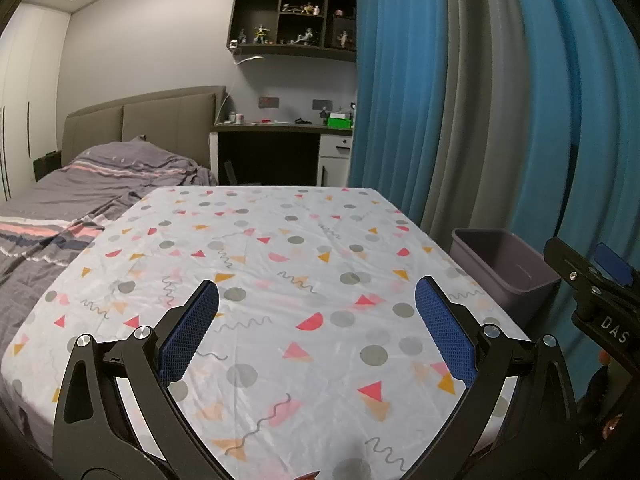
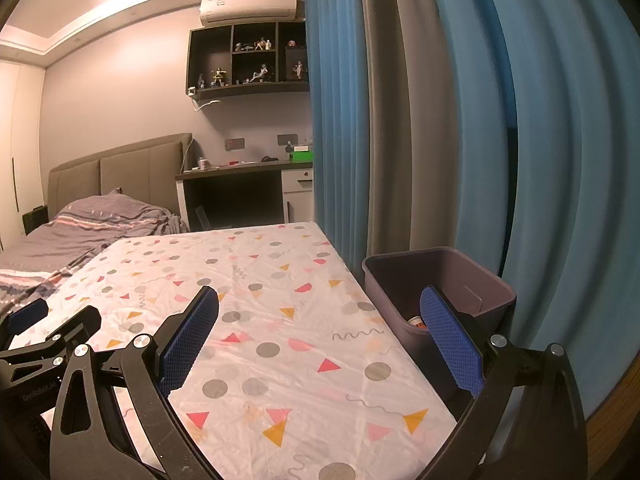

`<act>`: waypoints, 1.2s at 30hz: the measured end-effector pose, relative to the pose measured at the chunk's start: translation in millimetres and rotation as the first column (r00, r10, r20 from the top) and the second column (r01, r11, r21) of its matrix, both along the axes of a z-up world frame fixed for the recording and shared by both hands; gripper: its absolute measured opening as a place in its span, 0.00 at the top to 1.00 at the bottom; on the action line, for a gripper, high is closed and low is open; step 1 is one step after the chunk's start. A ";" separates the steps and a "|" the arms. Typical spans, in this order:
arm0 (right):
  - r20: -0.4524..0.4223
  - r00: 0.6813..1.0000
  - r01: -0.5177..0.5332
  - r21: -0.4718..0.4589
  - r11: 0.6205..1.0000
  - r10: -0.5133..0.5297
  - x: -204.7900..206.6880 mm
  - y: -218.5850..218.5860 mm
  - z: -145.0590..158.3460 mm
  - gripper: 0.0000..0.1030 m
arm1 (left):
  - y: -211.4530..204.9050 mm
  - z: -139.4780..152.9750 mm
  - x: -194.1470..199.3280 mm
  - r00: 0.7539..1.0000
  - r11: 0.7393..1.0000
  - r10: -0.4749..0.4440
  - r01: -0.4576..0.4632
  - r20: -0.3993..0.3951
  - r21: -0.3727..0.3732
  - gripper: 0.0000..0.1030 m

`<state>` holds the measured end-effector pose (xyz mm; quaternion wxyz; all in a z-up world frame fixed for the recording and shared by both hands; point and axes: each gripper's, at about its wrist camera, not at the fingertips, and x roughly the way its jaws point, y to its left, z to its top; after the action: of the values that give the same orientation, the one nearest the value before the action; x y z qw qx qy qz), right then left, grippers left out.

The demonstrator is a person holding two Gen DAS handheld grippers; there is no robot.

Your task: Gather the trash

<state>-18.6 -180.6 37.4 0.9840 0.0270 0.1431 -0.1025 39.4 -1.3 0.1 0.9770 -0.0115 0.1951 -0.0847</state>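
Trash is not visible on the bench (image 1: 280,240), which is covered with a white cloth printed with coloured triangles and grey dots. The dark purple plastic bin (image 2: 492,280) stands just beside the bench edge, at right of centre in the right wrist view, and something small and white-red lies at its bottom (image 2: 418,322). The right tongs (image 2: 320,334) are wide open and hold nothing, nearer to the bin. The left tongs (image 1: 318,330) are also open and empty, above the cloth. In my judgement the collecting looks nearly finished.
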 end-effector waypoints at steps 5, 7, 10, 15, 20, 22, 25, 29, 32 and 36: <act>-0.002 1.000 -0.001 0.000 1.000 0.001 0.1 -1.7 0.2 0.06 | 0.7 -0.1 1.0 1.000 1.000 -0.002 0.002 -0.001 -0.001 0.06; -0.002 1.000 -0.002 0.003 1.000 0.002 0.1 -1.7 0.2 0.06 | 0.8 0.1 1.0 1.000 1.000 -0.002 0.002 -0.001 -0.001 0.06; -0.002 1.000 -0.002 0.003 1.000 0.002 0.0 -1.2 0.3 0.06 | 0.1 -0.1 1.5 1.000 1.000 -0.006 0.006 -0.001 -0.002 0.06; -0.003 1.000 -0.003 0.003 1.000 0.003 0.0 -1.0 0.4 0.06 | -1.1 0.2 1.5 1.000 1.000 -0.007 0.007 -0.001 -0.002 0.06; -0.006 1.000 -0.002 0.005 1.000 0.002 -0.1 -0.6 0.5 0.06 | -1.4 0.3 1.5 1.000 1.000 -0.007 0.007 -0.001 -0.002 0.06; -0.004 1.000 0.000 0.002 1.000 0.000 -0.1 -0.2 0.2 0.06 | -2.1 0.2 1.4 1.000 1.000 -0.008 0.008 -0.002 -0.002 0.06; -0.006 1.000 -0.002 0.003 1.000 0.002 0.2 -1.0 0.2 0.06 | -2.8 0.4 1.3 1.000 1.000 -0.014 0.014 -0.002 -0.006 0.06; -0.013 1.000 -0.003 0.004 1.000 0.003 -0.2 1.9 -0.9 0.06 | -8.1 0.3 1.0 1.000 1.000 -0.026 0.026 0.001 0.002 0.22; -0.012 1.000 -0.003 0.005 1.000 0.003 -0.4 2.0 -1.6 0.06 | -7.4 -0.1 0.4 1.000 1.000 -0.023 0.023 0.001 0.004 0.24; -0.013 1.000 -0.001 0.010 1.000 0.001 -0.8 3.6 -2.9 0.06 | -9.4 0.4 -2.3 0.999 0.999 -0.035 0.035 0.011 0.011 0.22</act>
<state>-19.5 -177.0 34.5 0.9830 0.0312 0.1500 -0.1016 37.1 -10.7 0.5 0.9766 -0.0026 0.1902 -0.1007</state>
